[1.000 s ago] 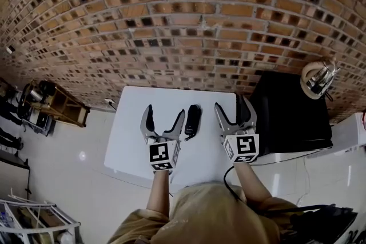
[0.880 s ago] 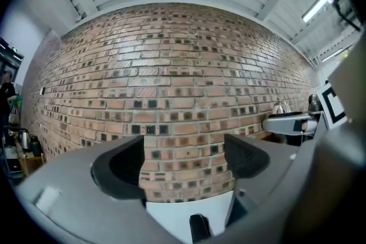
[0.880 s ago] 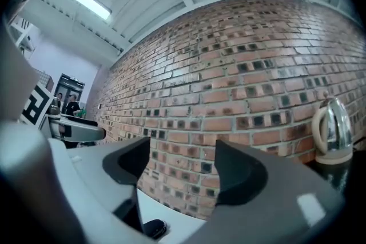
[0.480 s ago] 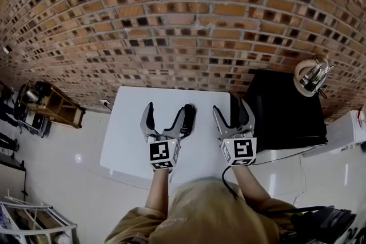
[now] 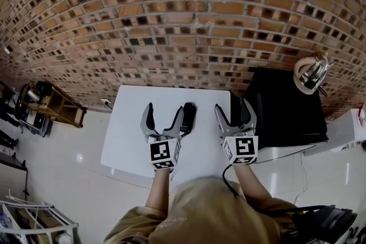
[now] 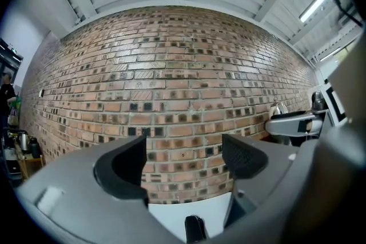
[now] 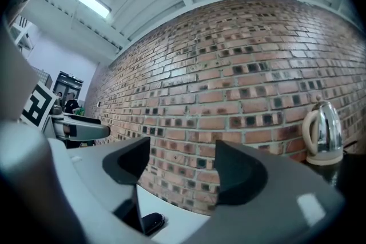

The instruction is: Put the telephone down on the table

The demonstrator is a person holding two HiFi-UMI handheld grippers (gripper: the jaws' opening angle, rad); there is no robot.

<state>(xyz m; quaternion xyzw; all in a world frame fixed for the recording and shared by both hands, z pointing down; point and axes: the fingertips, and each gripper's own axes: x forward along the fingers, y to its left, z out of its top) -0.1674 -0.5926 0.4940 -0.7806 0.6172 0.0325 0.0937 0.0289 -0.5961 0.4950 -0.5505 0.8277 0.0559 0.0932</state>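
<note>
The black telephone [image 5: 189, 115] lies flat on the white table [image 5: 128, 123], pointing toward the brick wall. My left gripper [image 5: 164, 117] hovers just left of it; its jaws are closing but still wide apart, with nothing between the pads. Its right finger overlaps the phone's left edge in the head view. In the left gripper view the telephone [image 6: 195, 230] shows low under the left gripper [image 6: 186, 160]. My right gripper [image 5: 235, 113] stands open and empty to the phone's right. The right gripper view shows the telephone [image 7: 151, 222] at the lower left of the right gripper [image 7: 183, 166].
A black cabinet [image 5: 286, 117] stands against the table's right side, with a kettle [image 5: 311, 74] on its far corner. A brick wall [image 5: 183, 20] rises just behind the table. A wooden cart [image 5: 57, 104] stands on the floor at the left.
The left gripper's jaws have narrowed a little. Its right finger, a gap away from the phone before, now sits against the phone's edge in the head view. The phone has not moved.
</note>
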